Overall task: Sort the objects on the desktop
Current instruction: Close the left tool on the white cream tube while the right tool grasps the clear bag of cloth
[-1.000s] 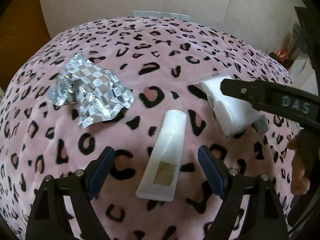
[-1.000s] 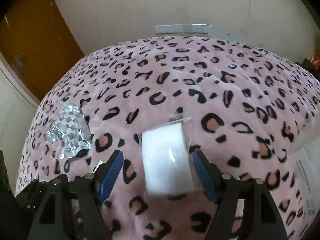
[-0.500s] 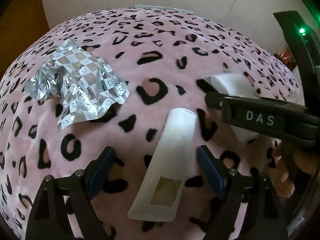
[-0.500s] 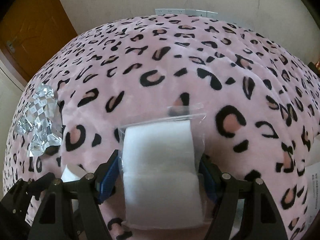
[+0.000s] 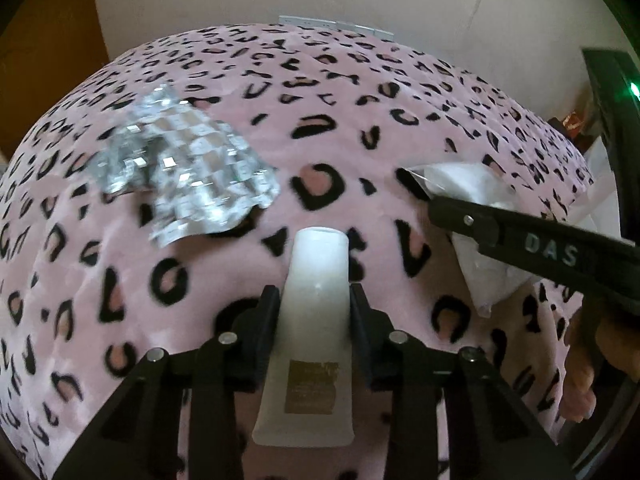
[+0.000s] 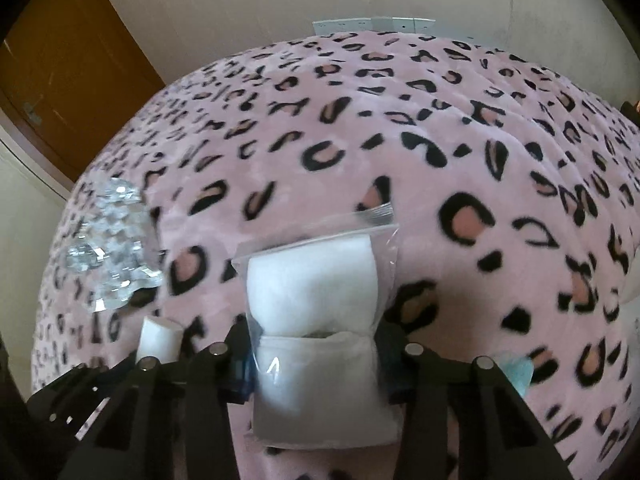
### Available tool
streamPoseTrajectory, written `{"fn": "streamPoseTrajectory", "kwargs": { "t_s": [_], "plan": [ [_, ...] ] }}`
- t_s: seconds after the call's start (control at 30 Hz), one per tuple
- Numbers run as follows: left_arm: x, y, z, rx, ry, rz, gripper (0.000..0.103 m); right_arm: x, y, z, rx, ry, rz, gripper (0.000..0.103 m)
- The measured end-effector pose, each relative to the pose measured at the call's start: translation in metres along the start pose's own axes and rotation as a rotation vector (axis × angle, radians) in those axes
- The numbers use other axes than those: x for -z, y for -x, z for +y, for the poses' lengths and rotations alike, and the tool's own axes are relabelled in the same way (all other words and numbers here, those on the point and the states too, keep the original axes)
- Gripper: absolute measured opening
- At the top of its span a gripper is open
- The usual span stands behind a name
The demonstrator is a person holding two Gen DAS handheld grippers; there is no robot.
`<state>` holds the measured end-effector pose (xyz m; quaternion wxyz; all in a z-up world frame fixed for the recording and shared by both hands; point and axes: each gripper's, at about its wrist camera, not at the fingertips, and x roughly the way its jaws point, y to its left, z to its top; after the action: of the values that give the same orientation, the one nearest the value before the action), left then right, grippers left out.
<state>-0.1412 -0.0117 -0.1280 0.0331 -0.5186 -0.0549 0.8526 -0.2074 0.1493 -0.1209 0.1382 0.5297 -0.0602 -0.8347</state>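
Leopard-print pink blanket (image 5: 360, 152), wooden door (image 6: 68, 80)

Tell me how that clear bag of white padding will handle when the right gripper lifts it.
The bag of white padding pinches in where the closing right gripper presses, so it is probably soft and light. Its clear film looks slippery, and the free end may droop.

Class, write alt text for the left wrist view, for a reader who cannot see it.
The left gripper is closing its jaws on a white tube lying on a pink leopard-print blanket. Crumpled silver foil lies to the upper left; at right, the right gripper reaches over a bagged white pad.
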Motion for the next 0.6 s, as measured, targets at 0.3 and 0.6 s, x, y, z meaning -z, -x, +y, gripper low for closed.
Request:
{"fn": "streamPoseTrajectory", "kwargs": {
  "t_s": [0.3, 0.6],
  "plan": [
    [0.014, 0.063, 0.017, -0.012, 0.018, -0.035, 0.016, 0.039, 0.054, 0.023, -0.048, -0.003, -0.054, 0.044],
    [0.026, 0.095, 0.012, 0.009, 0.010, -0.035, 0.002, 0.069, 0.103, 0.016, -0.061, -0.062, -0.096, 0.045]
  ]
}}
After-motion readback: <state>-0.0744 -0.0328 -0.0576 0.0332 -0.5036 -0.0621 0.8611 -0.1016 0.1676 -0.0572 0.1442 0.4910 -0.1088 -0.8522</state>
